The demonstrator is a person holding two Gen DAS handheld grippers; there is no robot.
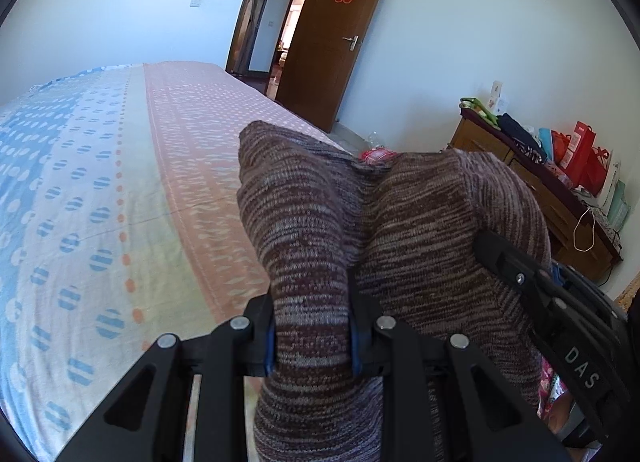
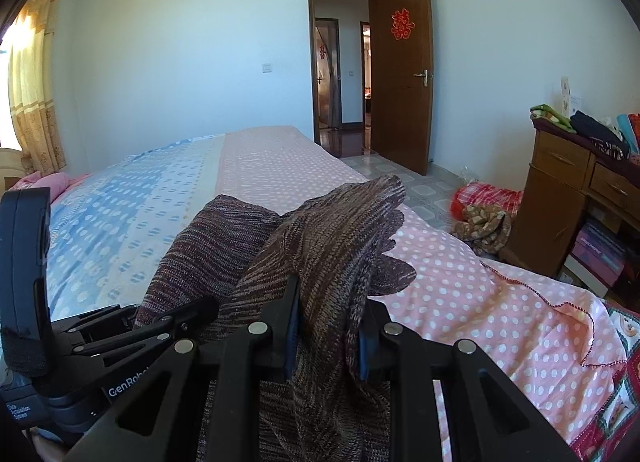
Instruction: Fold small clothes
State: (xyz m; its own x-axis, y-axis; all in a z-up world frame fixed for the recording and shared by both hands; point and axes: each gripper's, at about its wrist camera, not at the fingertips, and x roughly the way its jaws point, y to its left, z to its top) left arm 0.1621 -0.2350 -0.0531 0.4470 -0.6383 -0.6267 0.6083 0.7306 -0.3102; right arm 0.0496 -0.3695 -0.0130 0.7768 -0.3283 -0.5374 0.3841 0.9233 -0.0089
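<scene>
Both the left gripper (image 1: 312, 326) and right gripper (image 2: 328, 338) are pinching the soft, light knit garment (image 1: 420, 221), fingers nearly closed; its edges at twelve o'clock are drooping.

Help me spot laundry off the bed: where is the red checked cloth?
The red checked cloth lies on the floor right of the bed, beside the wooden dresser.

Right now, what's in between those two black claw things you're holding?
A brown striped knit garment spans them: the left gripper and right gripper each pinch a bunch of it, lifted above the bed. Both wrist views show this.
</scene>
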